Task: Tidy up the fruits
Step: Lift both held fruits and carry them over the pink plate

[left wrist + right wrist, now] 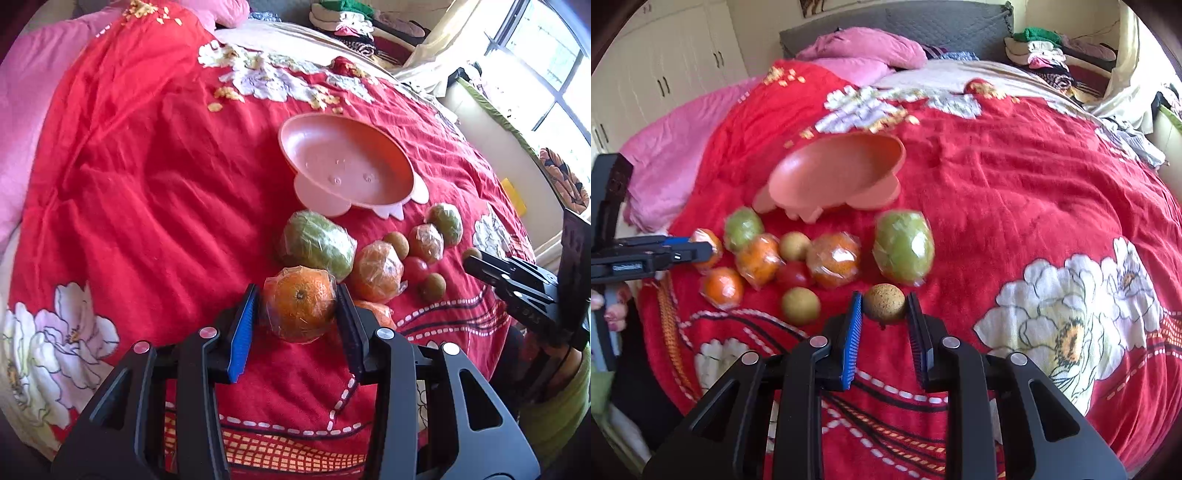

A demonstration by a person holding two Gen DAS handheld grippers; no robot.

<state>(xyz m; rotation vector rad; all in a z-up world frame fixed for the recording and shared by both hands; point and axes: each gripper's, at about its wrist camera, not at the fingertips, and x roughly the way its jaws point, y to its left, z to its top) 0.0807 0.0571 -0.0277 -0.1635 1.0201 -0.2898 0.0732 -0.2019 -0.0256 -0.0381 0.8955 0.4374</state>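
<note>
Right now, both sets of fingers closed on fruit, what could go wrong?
1. The left gripper holds a film-wrapped orange; the slick wrap may slip.
2. The right gripper pinches a small round brown fruit near its fingertips; it could pop out.
3. The pink bowl sits tilted on soft bedding; dropped fruit may tip it.

The left gripper (299,306) is angling downward, jaws clamping a wrapped orange (300,303); the right gripper (884,308) (likewise tilting down) is pinching a small brown fruit (885,302).
</note>
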